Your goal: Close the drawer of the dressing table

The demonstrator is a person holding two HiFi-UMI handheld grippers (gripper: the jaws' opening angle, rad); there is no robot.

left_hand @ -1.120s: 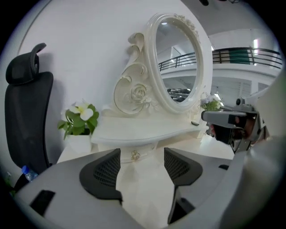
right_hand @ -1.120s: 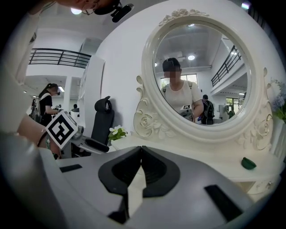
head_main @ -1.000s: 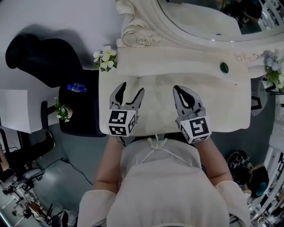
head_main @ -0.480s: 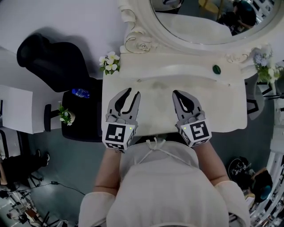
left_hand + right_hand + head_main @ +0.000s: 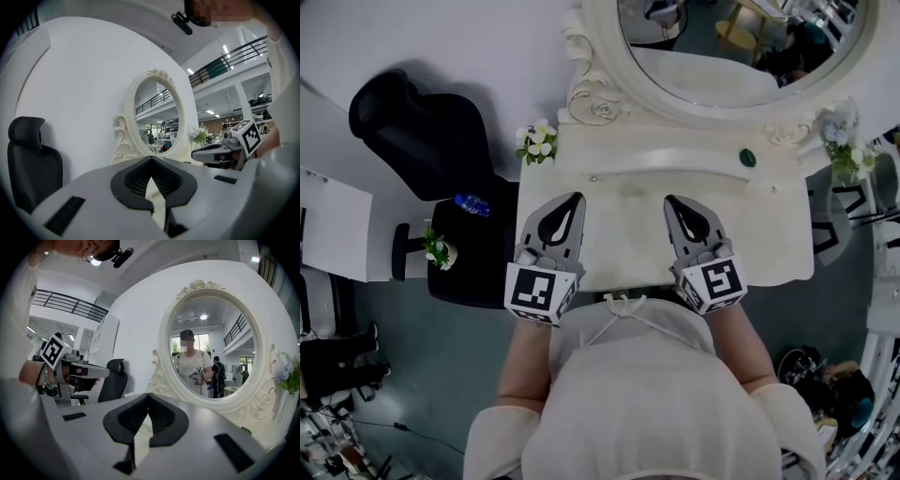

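Note:
The cream dressing table [image 5: 769, 244] stands below me with its oval mirror [image 5: 741, 47] at the back. Its drawer does not show in any view; the tabletop's front edge and the person's body cover that side. My left gripper [image 5: 576, 200] hovers over the left half of the tabletop, jaws shut with nothing between them, seen meeting in the left gripper view [image 5: 151, 160]. My right gripper [image 5: 671, 201] hovers over the right half, also shut and empty [image 5: 149, 397]. Both point level towards the mirror, side by side.
A small green object [image 5: 748, 157] lies at the table's back right. Flower bunches [image 5: 536, 141] [image 5: 844, 148] stand at both back corners. A black chair [image 5: 431, 131] and a dark stool with a blue bottle [image 5: 473, 204] are to the left.
The left gripper's jaws have gone from wide open to shut, empty. Both grippers look larger and higher above the tabletop; the right one stayed shut.

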